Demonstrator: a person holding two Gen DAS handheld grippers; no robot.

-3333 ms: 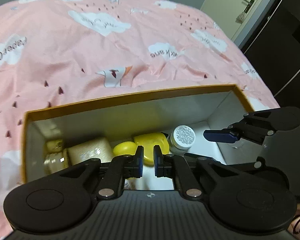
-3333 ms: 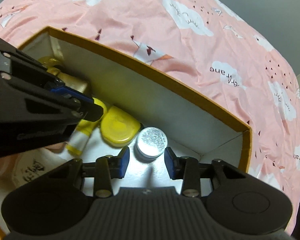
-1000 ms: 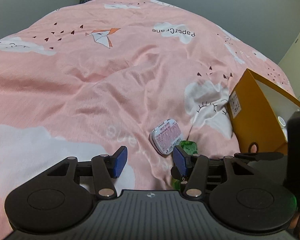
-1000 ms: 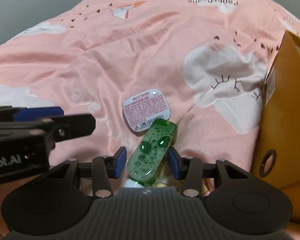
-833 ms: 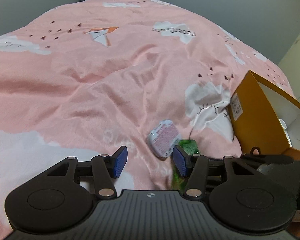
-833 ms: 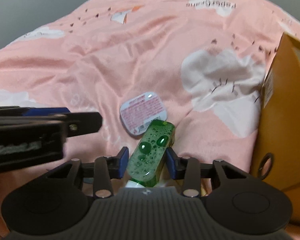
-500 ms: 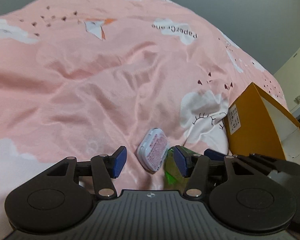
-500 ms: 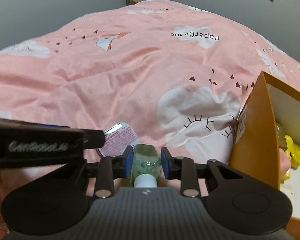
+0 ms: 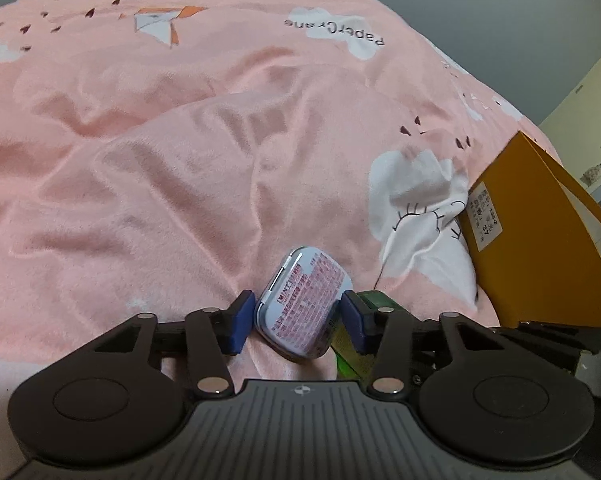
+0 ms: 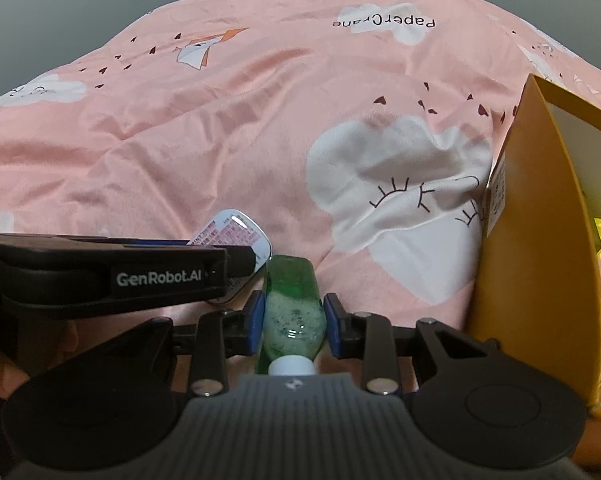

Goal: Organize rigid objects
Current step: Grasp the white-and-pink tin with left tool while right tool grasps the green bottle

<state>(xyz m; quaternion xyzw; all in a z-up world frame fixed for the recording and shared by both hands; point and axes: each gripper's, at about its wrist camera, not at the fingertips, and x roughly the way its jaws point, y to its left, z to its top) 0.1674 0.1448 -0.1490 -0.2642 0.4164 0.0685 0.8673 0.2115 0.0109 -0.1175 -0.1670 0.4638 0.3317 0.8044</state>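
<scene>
The left gripper (image 9: 298, 322) is closing around the tin (image 9: 304, 300), which lies tilted on the quilt (image 9: 180, 160) with a blue pad beside each long edge; the pads look to be at the tin's rim, though a firm pinch is not yet clear. The right gripper (image 10: 293, 318) is pinched on the green bottle (image 10: 292, 308), pads on its flat sides, white cap toward the camera. Both sit just left of the orange box (image 10: 528, 260), where yellow items already lie.

The tin is probably light, stiff and slick (metal-looking, with rounded corners), so it may skate out of a shallow grip; holding across the narrow width, near the middle, seems safest. The bottle looks like firm plastic holding liquid, a bit heavier; the mid-body grip suits it. The soft quilt gives underneath, so pressing down may tip either one.
</scene>
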